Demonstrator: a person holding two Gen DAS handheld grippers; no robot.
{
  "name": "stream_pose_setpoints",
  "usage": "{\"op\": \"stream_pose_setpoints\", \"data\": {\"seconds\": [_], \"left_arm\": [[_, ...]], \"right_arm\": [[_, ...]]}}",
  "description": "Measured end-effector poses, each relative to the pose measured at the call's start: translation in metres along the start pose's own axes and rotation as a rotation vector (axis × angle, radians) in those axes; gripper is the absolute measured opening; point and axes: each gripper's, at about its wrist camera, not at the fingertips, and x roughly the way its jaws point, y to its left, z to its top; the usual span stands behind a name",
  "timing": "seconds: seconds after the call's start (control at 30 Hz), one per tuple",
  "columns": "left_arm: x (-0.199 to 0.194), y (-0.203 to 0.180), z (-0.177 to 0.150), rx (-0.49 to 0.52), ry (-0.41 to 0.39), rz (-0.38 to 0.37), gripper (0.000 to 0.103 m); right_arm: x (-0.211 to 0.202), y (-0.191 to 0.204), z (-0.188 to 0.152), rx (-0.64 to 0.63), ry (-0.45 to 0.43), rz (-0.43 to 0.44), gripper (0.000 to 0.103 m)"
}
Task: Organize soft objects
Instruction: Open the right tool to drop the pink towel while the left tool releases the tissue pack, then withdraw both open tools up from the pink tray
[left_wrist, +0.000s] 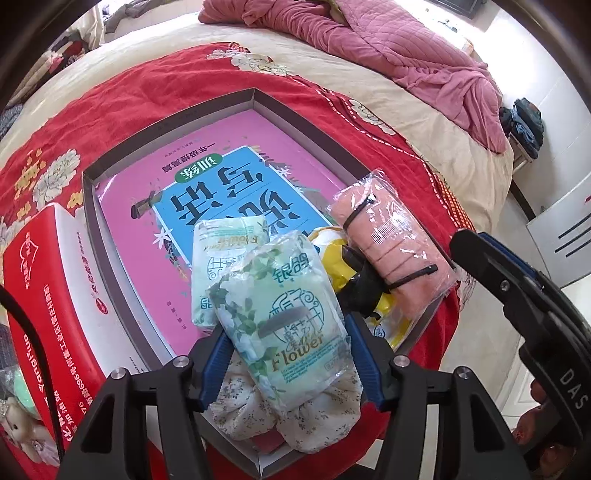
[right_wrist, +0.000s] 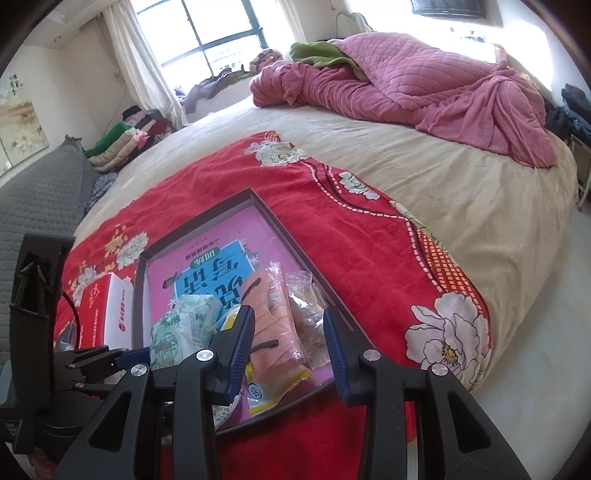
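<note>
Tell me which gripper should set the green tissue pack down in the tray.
Left. The left gripper already has the tissue pack between its jaws over the tray. The right gripper is open over the pink pack.

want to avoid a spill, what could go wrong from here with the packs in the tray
1. The left gripper grips the green tissue pack by its slippery wrapper above a floral cloth; it may slip or land tilted.
2. The pink towel pack overhangs the tray rim and might slide onto the red blanket.
3. The open right gripper hangs close over that pack and could snag its loose plastic.
</note>
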Motion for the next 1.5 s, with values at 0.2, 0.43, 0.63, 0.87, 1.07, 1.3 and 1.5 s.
{"op": "stream_pose_setpoints", "data": {"seconds": [0.2, 0.43, 0.63, 0.87, 1.07, 1.3, 1.5], "left_arm": [[0.000, -0.009, 0.000, 0.027, -0.004, 0.009, 0.060], [-0.002, -0.010, -0.001, 0.029, -0.008, 0.012, 0.061], [-0.006, -0.006, -0.001, 0.016, -0.012, 0.006, 0.063], [-0.010, -0.005, -0.002, 0.006, -0.015, -0.014, 0.066], [-0.013, -0.004, -0.004, 0.001, -0.010, -0.019, 0.066], [-0.023, -0.001, -0.007, -0.013, -0.030, -0.014, 0.068], [-0.036, 0.000, -0.010, -0.016, -0.052, -0.007, 0.072]], "right_arm": [[-0.003, 0.000, -0.001, 0.004, 0.000, -0.002, 0.040], [-0.005, -0.002, -0.001, 0.012, 0.004, -0.003, 0.045], [-0.010, -0.004, -0.001, 0.015, -0.004, -0.015, 0.050], [-0.014, -0.006, -0.005, 0.021, 0.000, -0.030, 0.051], [-0.016, -0.010, -0.007, 0.033, 0.001, -0.040, 0.052], [-0.020, -0.010, -0.007, 0.032, 0.000, -0.054, 0.058], [-0.024, -0.005, -0.007, 0.021, -0.002, -0.064, 0.058]]}}
